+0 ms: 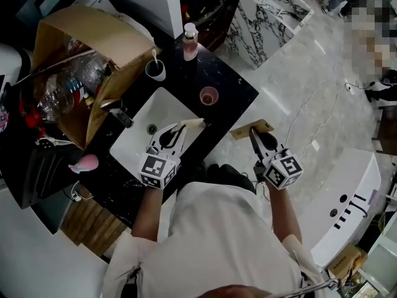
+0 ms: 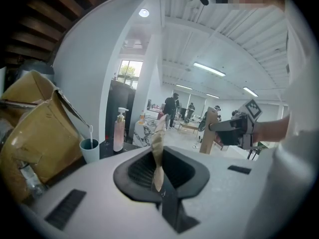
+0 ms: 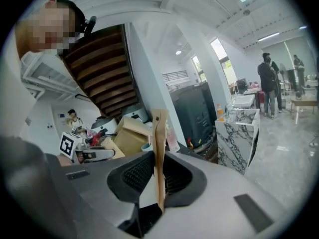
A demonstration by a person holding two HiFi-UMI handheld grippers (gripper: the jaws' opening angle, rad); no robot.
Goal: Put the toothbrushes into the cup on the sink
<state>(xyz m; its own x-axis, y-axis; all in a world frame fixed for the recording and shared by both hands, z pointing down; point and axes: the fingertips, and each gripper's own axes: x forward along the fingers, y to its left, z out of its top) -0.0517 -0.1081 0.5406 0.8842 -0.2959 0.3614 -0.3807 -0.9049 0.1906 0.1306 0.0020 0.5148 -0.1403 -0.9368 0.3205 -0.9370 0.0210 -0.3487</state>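
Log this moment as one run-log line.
left gripper: shut on pale packet, above sink | right gripper: shut on brown packet, above floor | pink cup: upright on counter

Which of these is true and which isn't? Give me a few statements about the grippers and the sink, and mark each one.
1. The left gripper clamps a pale pack. True.
2. The right gripper is empty. False: its jaws are shut on a brown pack.
3. The pink cup stands on the counter beside the sink. True.
4. A toothbrush stands in the pink cup. False: nothing sticks out of it.
5. The bottle lies on its side. False: it stands upright.
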